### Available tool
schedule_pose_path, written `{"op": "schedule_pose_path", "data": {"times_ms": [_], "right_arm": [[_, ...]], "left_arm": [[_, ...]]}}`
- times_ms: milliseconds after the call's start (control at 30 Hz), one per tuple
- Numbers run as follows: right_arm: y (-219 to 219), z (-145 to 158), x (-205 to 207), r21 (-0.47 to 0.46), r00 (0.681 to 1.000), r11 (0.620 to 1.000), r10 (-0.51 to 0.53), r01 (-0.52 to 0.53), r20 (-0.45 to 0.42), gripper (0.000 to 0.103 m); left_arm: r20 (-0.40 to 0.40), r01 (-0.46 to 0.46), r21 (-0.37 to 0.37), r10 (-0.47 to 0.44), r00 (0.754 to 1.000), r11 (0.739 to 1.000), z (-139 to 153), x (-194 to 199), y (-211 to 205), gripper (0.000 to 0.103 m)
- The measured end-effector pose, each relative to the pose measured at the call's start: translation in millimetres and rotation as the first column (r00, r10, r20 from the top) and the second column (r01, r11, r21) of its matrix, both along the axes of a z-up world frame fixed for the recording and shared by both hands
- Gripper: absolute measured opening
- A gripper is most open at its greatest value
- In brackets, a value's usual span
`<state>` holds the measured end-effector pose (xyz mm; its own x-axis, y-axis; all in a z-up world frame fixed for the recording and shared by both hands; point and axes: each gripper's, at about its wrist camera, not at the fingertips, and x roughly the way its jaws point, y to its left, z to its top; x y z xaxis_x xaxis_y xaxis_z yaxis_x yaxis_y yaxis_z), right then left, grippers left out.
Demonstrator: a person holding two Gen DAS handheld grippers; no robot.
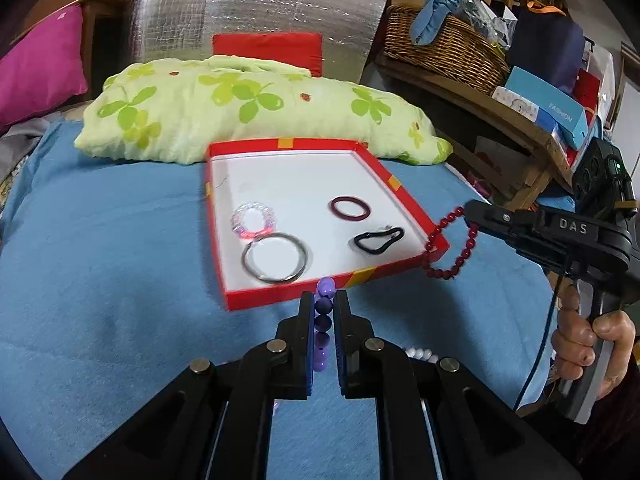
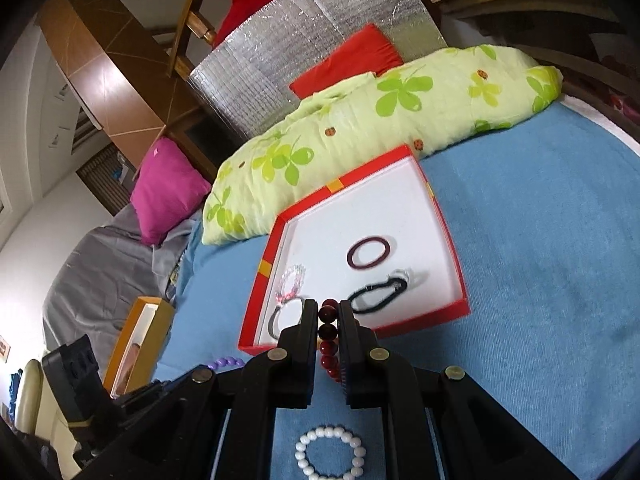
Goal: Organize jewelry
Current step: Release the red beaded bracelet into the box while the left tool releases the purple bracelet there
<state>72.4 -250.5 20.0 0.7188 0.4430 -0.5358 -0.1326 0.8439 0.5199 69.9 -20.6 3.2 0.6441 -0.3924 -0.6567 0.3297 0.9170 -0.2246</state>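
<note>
Both hand-held grippers were clamped shut, left gripper [image 1: 324,300] on purple bead bracelet [image 1: 323,322], right gripper [image 2: 328,312] on dark-red bead bracelet [image 2: 329,334]; each probably needed releasing well inside the shallow red cardboard tray [image 1: 400,184].

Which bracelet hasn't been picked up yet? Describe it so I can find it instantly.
Start at the red tray on the blue blanket. On the blanket before its near edge lies the white bead bracelet. It alone is white, outside the tray and unheld.

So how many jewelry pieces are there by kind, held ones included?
Beaded bracelets: 4 (purple, dark red, white, clear)
Plain rings or bangles: 2 (metal, maroon)
Black cord loop: 1
Total: 7
</note>
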Motion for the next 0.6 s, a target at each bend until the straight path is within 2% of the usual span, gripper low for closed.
{"op": "schedule_pose_path", "data": {"times_ms": [167,233,467,600], "right_arm": [[-1.9,8.0,19.4,-0.015,0.998,1.000,-0.026,0.027,0.053,0.011],[-4.5,5.6,34.2,-0.016,0.997,0.999,-0.047,0.048,0.056,0.011],[-10.3,-11.3,80.9,-0.025,0.994,0.993,-0.112,0.112,0.014,0.011],[-21.0,-18.0,102.7,-0.014,0.988,0.988,-0.157,0.157,-0.002,0.011]], "left_arm": [[0.026,0.009,0.004,-0.009,1.000,1.000,10.2,25.9,-17.8,0.010],[0.014,0.011,-0.027,-0.011,1.000,1.000,10.7,40.6,-21.5,0.010],[-0.036,-0.014,-0.022,0.013,0.999,1.000,-5.6,97.8,-36.8,0.010],[-0.060,-0.012,-0.045,0.010,0.998,0.999,-12.9,121.8,-43.1,0.010]]}}
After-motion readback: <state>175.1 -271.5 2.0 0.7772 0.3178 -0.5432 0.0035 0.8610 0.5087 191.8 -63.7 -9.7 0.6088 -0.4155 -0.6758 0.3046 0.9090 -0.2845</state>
